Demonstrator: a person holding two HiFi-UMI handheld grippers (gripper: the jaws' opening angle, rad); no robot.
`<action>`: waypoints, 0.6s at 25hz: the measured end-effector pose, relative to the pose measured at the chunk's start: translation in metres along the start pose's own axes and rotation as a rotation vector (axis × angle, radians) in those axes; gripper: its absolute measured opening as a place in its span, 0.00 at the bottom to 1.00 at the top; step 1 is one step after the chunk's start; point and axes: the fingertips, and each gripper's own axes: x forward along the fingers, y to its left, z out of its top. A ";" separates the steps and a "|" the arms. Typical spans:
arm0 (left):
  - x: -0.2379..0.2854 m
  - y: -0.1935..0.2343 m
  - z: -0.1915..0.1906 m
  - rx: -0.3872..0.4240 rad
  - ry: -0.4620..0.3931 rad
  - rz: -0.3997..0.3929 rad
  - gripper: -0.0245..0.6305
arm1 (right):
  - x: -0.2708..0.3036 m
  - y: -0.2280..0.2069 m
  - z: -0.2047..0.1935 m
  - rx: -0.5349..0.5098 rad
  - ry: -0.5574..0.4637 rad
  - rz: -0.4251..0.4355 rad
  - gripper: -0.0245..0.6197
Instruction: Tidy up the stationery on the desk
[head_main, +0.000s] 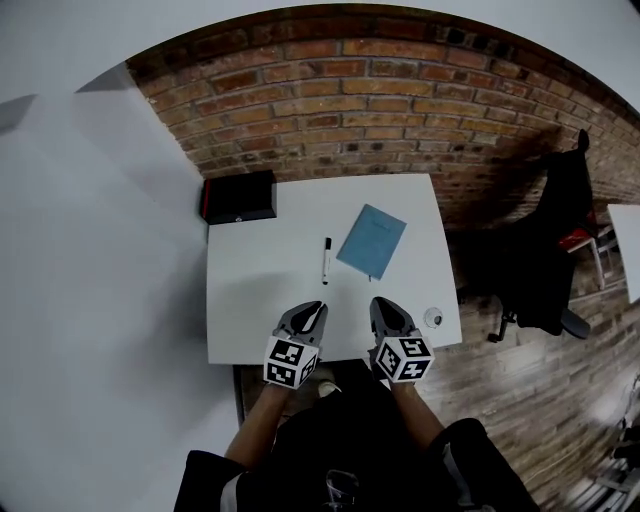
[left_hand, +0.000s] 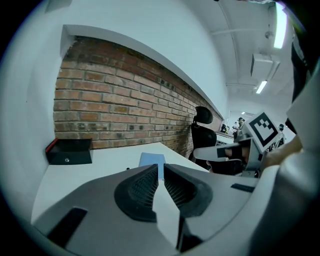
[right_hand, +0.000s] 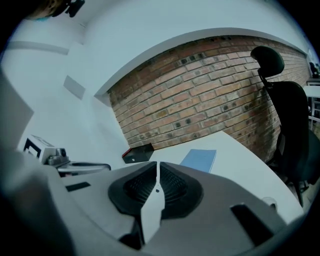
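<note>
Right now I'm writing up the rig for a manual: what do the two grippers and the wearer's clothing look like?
Both the left gripper and right gripper are grey moulded shells tapering to fingers lined with black ribbed pads. Each carries a white cube printed with black square markers. The person wears dark sleeves. No cables show.

Left tongs (head_main: 311, 312): grey moulded shell, black ribbed pads (left_hand: 142, 187), cube of black-and-white square markers
Right tongs (head_main: 386, 308): same grey shell, dark ribbed pads, marker cube
Clothing: black top, short sleeves (head_main: 205, 470), pale cuff band
</note>
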 end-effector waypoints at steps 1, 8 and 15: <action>0.007 0.003 0.004 0.005 0.002 -0.006 0.07 | 0.007 -0.006 0.002 0.002 0.003 -0.007 0.08; 0.055 0.020 0.019 0.012 0.046 -0.031 0.15 | 0.046 -0.052 0.005 0.029 0.060 -0.062 0.12; 0.099 0.028 0.012 0.011 0.136 -0.045 0.26 | 0.078 -0.093 0.007 0.055 0.108 -0.107 0.22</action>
